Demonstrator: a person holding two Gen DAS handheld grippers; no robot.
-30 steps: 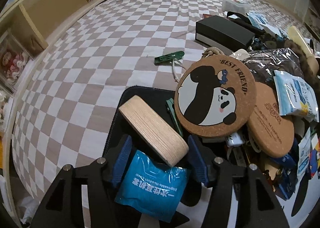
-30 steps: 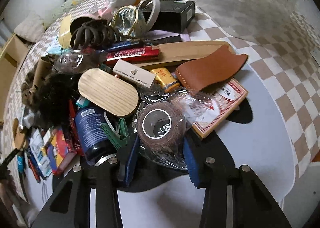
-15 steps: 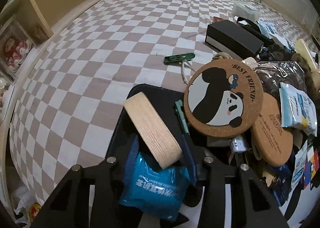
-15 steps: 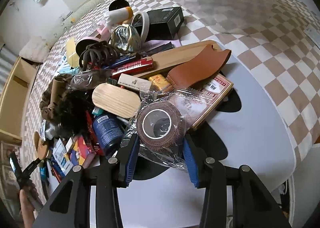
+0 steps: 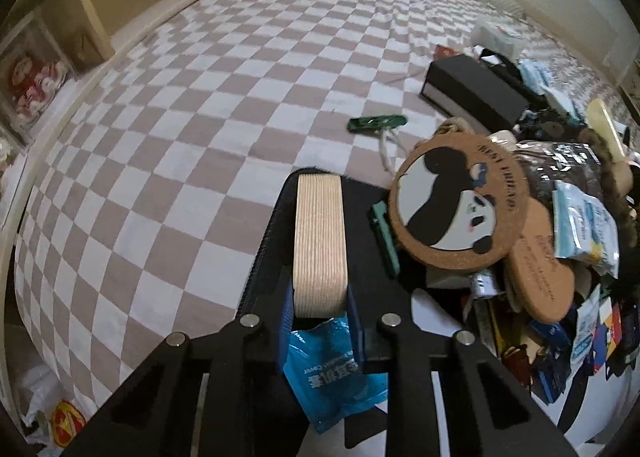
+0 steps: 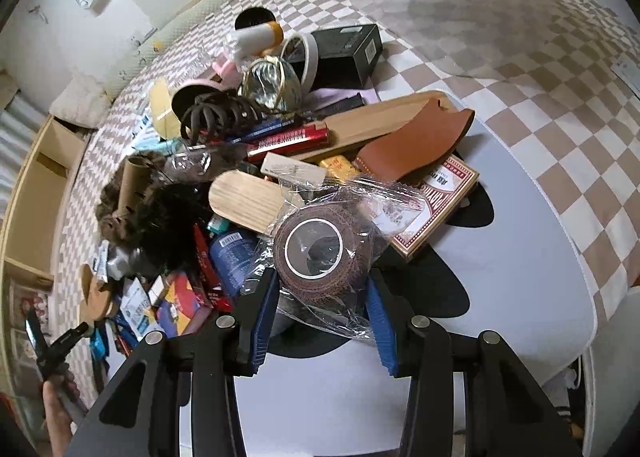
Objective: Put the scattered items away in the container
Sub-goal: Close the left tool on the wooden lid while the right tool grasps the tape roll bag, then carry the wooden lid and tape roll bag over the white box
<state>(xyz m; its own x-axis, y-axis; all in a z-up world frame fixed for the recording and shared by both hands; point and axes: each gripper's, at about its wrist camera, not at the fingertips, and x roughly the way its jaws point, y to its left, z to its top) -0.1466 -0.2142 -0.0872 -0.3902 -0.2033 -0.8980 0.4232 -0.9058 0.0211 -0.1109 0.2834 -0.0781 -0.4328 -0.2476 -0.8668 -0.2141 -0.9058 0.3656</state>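
My left gripper [image 5: 319,309] is shut on a flat pale wooden oval piece [image 5: 319,245], held edge-up above a blue wipe packet [image 5: 336,377] and a black mat [image 5: 360,225]. A panda cork coaster [image 5: 456,201] lies to its right on a pile of clutter. My right gripper [image 6: 320,321] is shut on a brown bandage roll in clear wrap [image 6: 320,253], lifted over the pile on the white table [image 6: 520,277]. No container is clearly visible.
The right wrist view shows a wooden oval [image 6: 248,201], red card box [image 6: 436,201], brown leather sleeve [image 6: 412,141], black box [image 6: 348,53] and hair claw [image 6: 216,113]. In the left wrist view a green clip [image 5: 376,123] and black box [image 5: 472,93] lie on the checkered bed cover [image 5: 200,117].
My left gripper closed on the wooden piece and turned it edge-up, lifting it. My right gripper closed on the wrapped roll and raised it away from the pile.
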